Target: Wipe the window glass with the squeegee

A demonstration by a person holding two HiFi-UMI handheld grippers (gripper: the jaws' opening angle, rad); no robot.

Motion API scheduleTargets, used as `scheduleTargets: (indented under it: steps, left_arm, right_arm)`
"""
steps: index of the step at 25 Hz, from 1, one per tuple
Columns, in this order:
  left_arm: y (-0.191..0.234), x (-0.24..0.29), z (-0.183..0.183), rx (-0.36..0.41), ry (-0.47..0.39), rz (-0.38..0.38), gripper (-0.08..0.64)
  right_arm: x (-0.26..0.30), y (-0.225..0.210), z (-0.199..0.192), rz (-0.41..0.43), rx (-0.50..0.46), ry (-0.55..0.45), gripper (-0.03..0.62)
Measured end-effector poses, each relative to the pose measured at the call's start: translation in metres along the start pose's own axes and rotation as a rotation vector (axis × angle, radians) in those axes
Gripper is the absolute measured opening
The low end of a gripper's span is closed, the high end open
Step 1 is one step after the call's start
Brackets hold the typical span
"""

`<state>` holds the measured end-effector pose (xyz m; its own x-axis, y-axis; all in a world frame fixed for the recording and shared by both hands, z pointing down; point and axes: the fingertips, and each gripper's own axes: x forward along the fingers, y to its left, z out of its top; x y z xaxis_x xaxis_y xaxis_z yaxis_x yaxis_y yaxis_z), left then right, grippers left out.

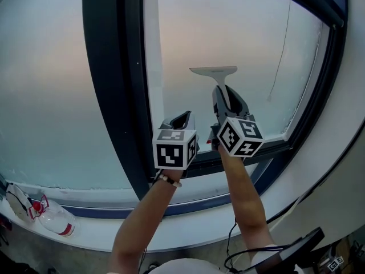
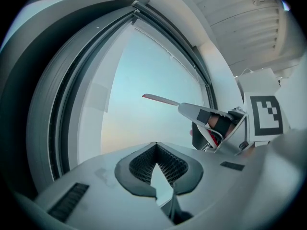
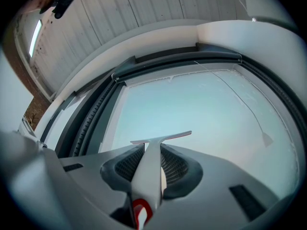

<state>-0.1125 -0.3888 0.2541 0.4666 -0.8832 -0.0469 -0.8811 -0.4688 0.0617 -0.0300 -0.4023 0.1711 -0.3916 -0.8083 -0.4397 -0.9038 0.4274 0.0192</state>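
- The right arm reaches up to the glass. Its right hand-held gripper pinches the squeegee by the handle, with the blade level at the pane's lower middle.
- The left hand-held gripper is lower, beside the frame. Its jaws are pressed together and empty.
- The jaws hide the lower part of the handle. Whether the blade touches the glass cannot be told.

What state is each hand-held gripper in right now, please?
Left hand-held gripper: closed, empty.
Right hand-held gripper: closed on the squeegee.
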Motion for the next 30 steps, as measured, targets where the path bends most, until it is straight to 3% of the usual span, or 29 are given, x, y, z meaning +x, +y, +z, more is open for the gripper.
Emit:
scheduleTargets:
  steps: [13,30]
  left_arm:
    - [0.002,-0.003,-0.041,-0.048,0.057,-0.001,0.0]
    - [-0.007,0.0,-0.124,-0.106,0.181,-0.015,0.0]
  right_arm:
    - [-0.036,-0.005,-0.067,-0.016,0.017,0.07,0.092]
    - [-0.083,-0.013,-0.156,-0.046,0.103,0.191,0.092]
